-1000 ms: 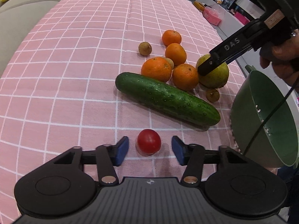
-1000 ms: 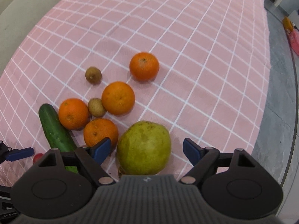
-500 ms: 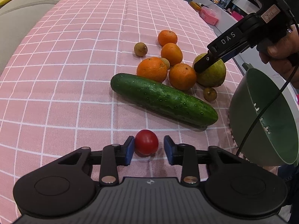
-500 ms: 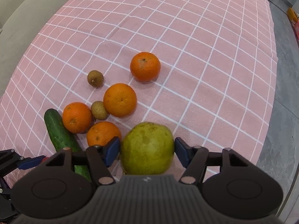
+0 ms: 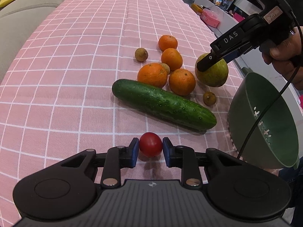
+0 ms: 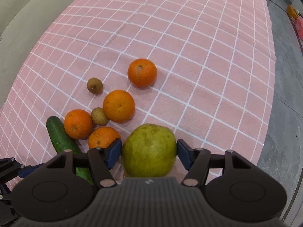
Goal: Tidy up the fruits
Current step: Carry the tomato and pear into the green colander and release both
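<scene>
Two handheld grippers grip fruit at once on a pink checked tablecloth (image 5: 75,60). The left gripper (image 5: 150,149) has its blue pads pressed to either side of a small red tomato (image 5: 150,146), jaws drawn narrow around it, the fruit sitting squarely between them and low at the cloth. Just beyond the jaws lies a cucumber (image 5: 162,104), angled across the reach; a green colander (image 5: 265,124) stands off to the right of them, tilted with its mouth toward the fruit, likely the place the pieces are bound for. The right gripper (image 6: 149,149) is clamped on a large green pear (image 6: 149,150), jaws spread far wider to take its girth. Ahead and to the left of those jaws sit four oranges (image 6: 118,106) and a few small brown fruits (image 6: 94,85), not yet gathered. Gripping each piece across its middle seems meant to stop round fruit rolling free on lifting.
</scene>
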`<state>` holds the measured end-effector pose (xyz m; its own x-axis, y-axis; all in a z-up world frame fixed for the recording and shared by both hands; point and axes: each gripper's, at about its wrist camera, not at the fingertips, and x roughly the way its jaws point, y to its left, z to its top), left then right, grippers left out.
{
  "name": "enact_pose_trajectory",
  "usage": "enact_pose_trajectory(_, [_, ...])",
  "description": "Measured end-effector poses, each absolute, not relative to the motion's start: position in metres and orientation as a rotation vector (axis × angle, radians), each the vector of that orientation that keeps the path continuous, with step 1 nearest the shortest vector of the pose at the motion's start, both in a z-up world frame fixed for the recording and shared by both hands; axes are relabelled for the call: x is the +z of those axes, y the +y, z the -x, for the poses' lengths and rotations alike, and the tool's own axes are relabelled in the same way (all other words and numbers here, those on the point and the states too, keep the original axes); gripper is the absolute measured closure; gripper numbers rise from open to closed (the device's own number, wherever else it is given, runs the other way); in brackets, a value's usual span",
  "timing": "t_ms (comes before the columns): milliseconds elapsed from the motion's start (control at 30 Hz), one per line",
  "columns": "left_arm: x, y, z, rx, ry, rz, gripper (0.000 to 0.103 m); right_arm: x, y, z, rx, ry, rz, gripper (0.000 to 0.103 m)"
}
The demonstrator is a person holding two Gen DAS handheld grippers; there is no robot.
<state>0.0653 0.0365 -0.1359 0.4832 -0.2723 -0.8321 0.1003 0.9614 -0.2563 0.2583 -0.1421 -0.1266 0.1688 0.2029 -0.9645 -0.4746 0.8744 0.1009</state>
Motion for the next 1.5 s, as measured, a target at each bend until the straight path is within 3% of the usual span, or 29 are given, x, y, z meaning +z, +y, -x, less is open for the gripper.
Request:
enact_pose_trajectory(600, [-0.044,-0.032,-0.061,-0.433,0.870,0.051,0.073,-0.005,-0.218,-0.187,0.465,1.164,0.156,0.042])
enact_pose_trajectory(1000, [-0.065,-0.140,-0.048,-0.729,0.881,-0.394,0.073,-0.070,-0.283,-0.121,0.382,1.269,0.055,0.042])
enact_pose_trajectory(1300, [-0.119,-0.172,-0.069,-0.843,1.055,-0.669,0.072,-0.110,-0.280,-0.128,0.419,1.332,0.050,0.042])
enact_pose_trajectory(1500, [-0.138,-0.181,-0.081,-0.946,1.157,-0.670,0.072,-0.125,-0.276,-0.131,0.446,1.372,0.062,0.042])
